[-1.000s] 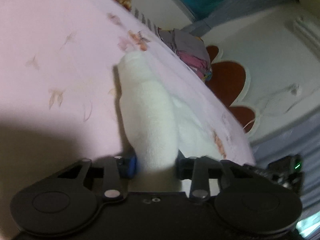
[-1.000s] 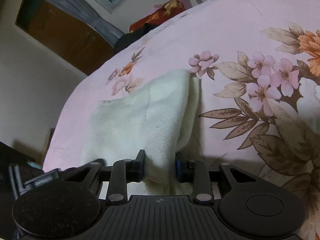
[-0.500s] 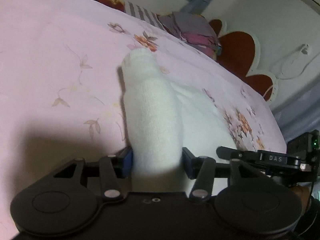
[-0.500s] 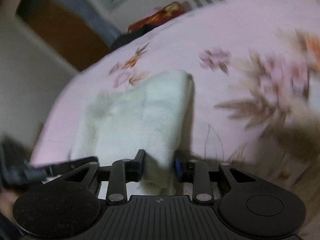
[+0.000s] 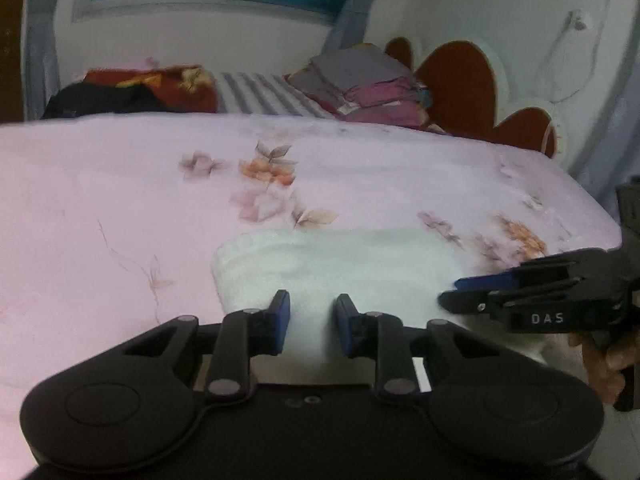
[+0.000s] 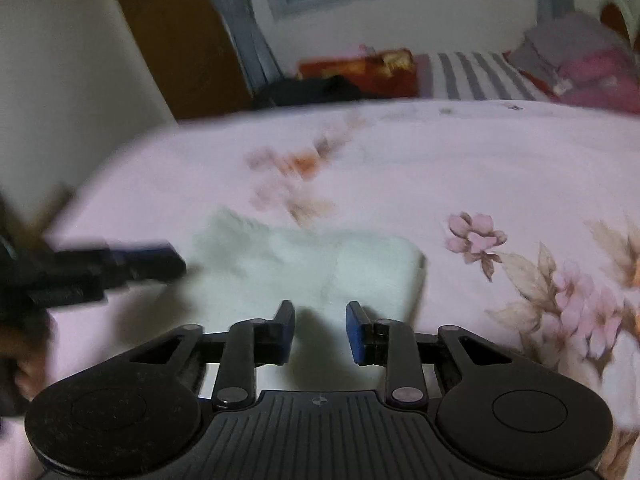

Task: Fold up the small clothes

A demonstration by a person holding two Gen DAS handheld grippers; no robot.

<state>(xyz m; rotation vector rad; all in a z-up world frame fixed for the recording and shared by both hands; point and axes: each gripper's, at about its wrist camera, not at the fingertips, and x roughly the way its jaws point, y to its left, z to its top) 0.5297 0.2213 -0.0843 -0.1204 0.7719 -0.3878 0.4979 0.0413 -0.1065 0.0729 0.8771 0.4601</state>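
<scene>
A small white garment [image 5: 340,264] lies flat and folded on the pink flowered bedsheet [image 5: 120,200]. My left gripper [image 5: 312,320] is open above the garment's near edge, holding nothing. My right gripper [image 6: 320,330] is open too, above the near edge of the same garment [image 6: 312,268]. The right gripper's fingers show at the right in the left wrist view [image 5: 520,296]. The left gripper shows blurred at the left in the right wrist view [image 6: 120,264].
A stack of folded clothes [image 5: 368,88] and a striped pillow [image 5: 264,96] lie at the far end of the bed. A dark and red heap [image 5: 132,92] sits far left. The headboard [image 5: 460,84] stands at the right. The bed's edge [image 5: 600,224] is close on the right.
Both grippers let go of the white garment, which now lies flat on the bed. Both have pulled back and levelled out, facing the window.
</scene>
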